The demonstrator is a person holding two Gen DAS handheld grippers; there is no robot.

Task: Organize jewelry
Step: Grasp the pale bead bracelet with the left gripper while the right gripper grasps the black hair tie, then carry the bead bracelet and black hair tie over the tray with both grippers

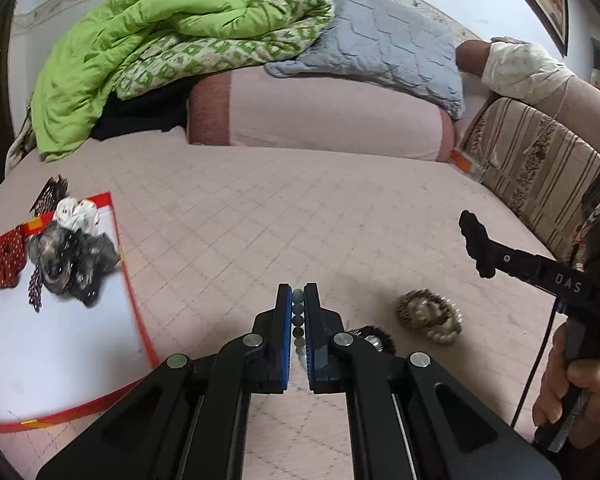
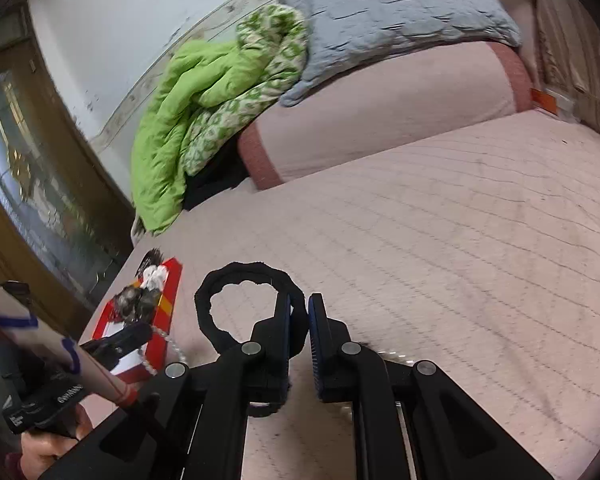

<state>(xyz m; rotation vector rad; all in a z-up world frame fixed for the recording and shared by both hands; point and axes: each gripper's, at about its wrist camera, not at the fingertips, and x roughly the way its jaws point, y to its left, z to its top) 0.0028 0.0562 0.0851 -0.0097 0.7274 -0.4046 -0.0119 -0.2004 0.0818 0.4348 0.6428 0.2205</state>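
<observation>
My left gripper (image 1: pixel 298 300) is shut on a beaded bracelet (image 1: pixel 297 320) of grey-green beads, held above the pink bed cover. My right gripper (image 2: pixel 299 306) is shut on a black fabric hair band (image 2: pixel 220 292), whose loop hangs out to the left of the fingers. The right gripper also shows at the right edge of the left wrist view (image 1: pixel 474 240). A red-rimmed white tray (image 1: pixel 56 344) at the left holds scrunchies and hair ties (image 1: pixel 70 256). A gold beaded bracelet (image 1: pixel 428 316) and a dark item (image 1: pixel 374 338) lie on the bed right of my left gripper.
A pink bolster (image 1: pixel 320 116), a green quilt (image 1: pixel 148 48) and a grey pillow (image 1: pixel 384 48) lie at the back. A striped cushion (image 1: pixel 540 168) stands at the right. A door (image 2: pixel 32 184) is at the left in the right wrist view.
</observation>
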